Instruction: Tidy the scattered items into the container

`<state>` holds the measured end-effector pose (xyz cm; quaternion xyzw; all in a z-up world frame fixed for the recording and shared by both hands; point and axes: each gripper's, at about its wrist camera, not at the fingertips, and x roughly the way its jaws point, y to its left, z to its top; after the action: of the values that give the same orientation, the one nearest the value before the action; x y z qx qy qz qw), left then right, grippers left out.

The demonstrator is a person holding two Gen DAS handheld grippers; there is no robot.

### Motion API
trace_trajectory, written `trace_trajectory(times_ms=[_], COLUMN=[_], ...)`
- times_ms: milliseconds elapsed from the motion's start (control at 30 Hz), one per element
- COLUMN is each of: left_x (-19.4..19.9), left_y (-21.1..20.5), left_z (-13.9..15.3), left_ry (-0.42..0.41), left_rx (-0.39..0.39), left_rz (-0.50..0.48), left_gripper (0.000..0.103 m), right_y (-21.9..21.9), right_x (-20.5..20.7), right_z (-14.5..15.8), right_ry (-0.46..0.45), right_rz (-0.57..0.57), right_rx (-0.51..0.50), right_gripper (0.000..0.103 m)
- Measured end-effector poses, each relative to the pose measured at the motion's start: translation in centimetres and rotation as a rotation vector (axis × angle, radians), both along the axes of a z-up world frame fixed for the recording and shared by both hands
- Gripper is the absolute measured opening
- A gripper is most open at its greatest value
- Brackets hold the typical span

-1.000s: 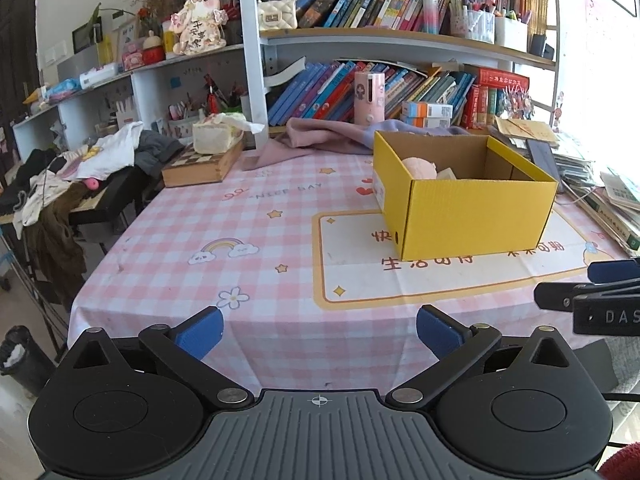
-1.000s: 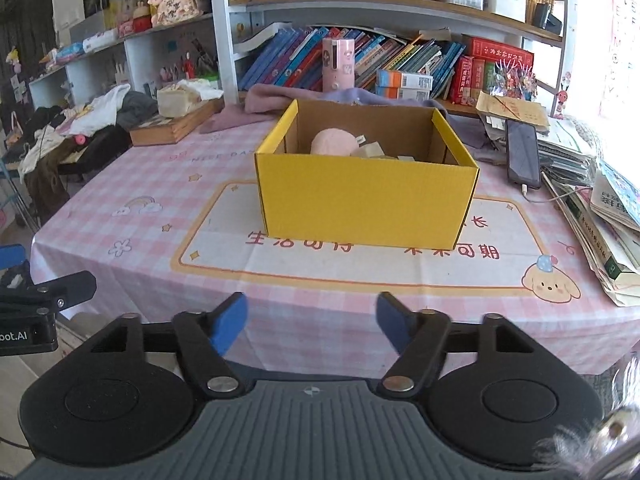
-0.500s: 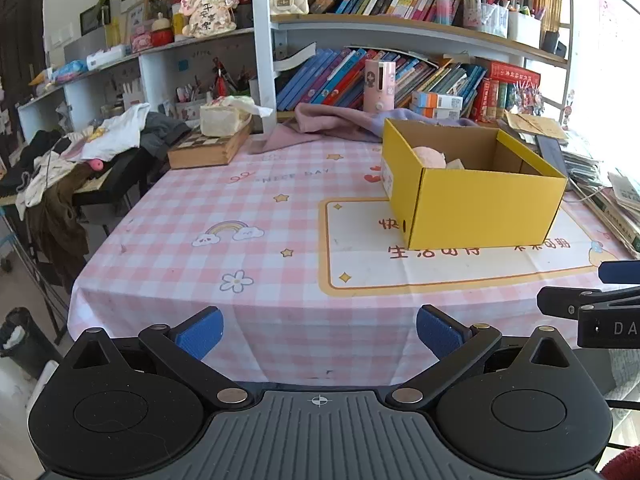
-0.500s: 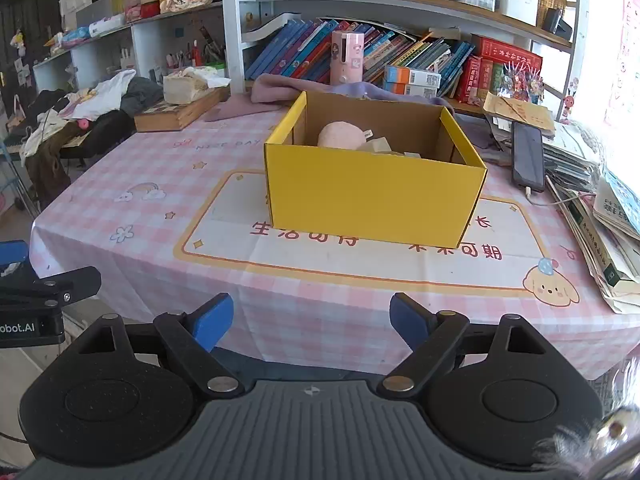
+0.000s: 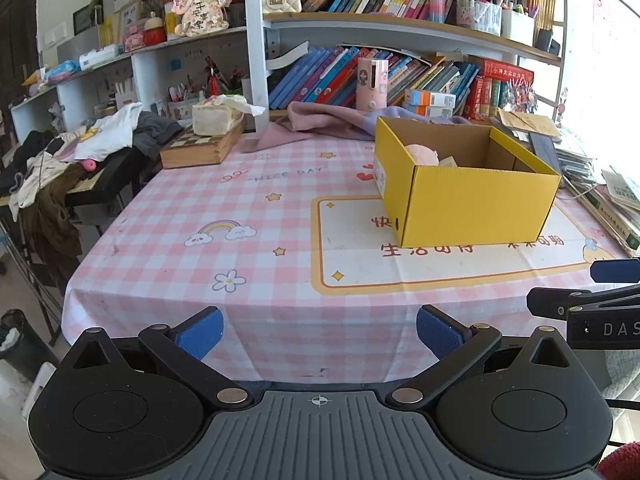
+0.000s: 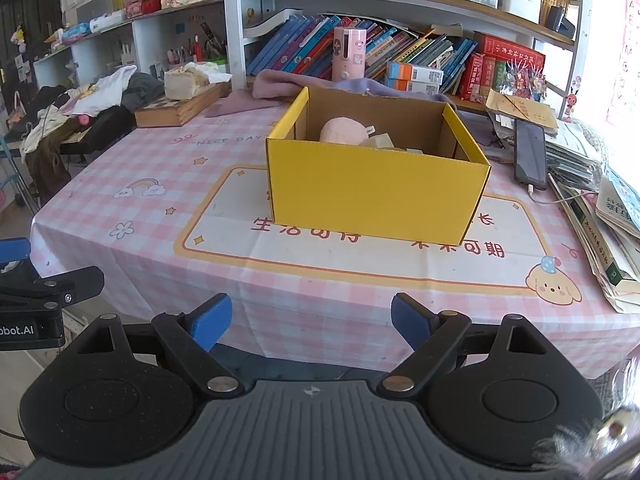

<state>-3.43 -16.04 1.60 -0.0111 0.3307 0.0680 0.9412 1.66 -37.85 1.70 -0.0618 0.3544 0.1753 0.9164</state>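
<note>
A yellow cardboard box [image 5: 476, 200] [image 6: 376, 196] stands open on the pink checked tablecloth [image 5: 240, 208]. Inside it lie a pink plush ball [image 6: 344, 130] [image 5: 422, 154] and a beige item [image 6: 382, 142]. My left gripper [image 5: 319, 334] hovers open over the table's near edge, left of the box, with nothing between its blue pads. My right gripper [image 6: 312, 321] is open too, facing the box's front wall from the near edge, its jaws empty. Each view catches the other gripper's fingers [image 5: 556, 306] [image 6: 76, 280] at its side.
A wooden chess box [image 5: 196, 148] with a tissue pack sits far left, a pink cloth [image 5: 320, 120] behind the box. A phone [image 6: 530, 152] and stacked books [image 6: 600, 232] crowd the right edge. Bookshelves rise behind; clothes hang on a stand [image 5: 60, 168] at left.
The right gripper's jaws have spread wider. The left gripper's jaws look the same, and both hands have barely shifted. The box and its contents have not moved.
</note>
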Motion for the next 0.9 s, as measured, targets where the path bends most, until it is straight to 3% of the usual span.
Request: trace_trajectory(times_ms=[900], left_x=[0.13], left_y=[-0.42], left_z=[-0.26], left_ry=[0.017], left_rx=[-0.017], left_rz=[-0.007], left_gripper=[0.103], right_y=[-0.31], right_x=[-0.09], right_z=[-0.73], right_ry=[0.015], right_rz=[0.008], right_rx=[0.001], right_gripper=[0.088])
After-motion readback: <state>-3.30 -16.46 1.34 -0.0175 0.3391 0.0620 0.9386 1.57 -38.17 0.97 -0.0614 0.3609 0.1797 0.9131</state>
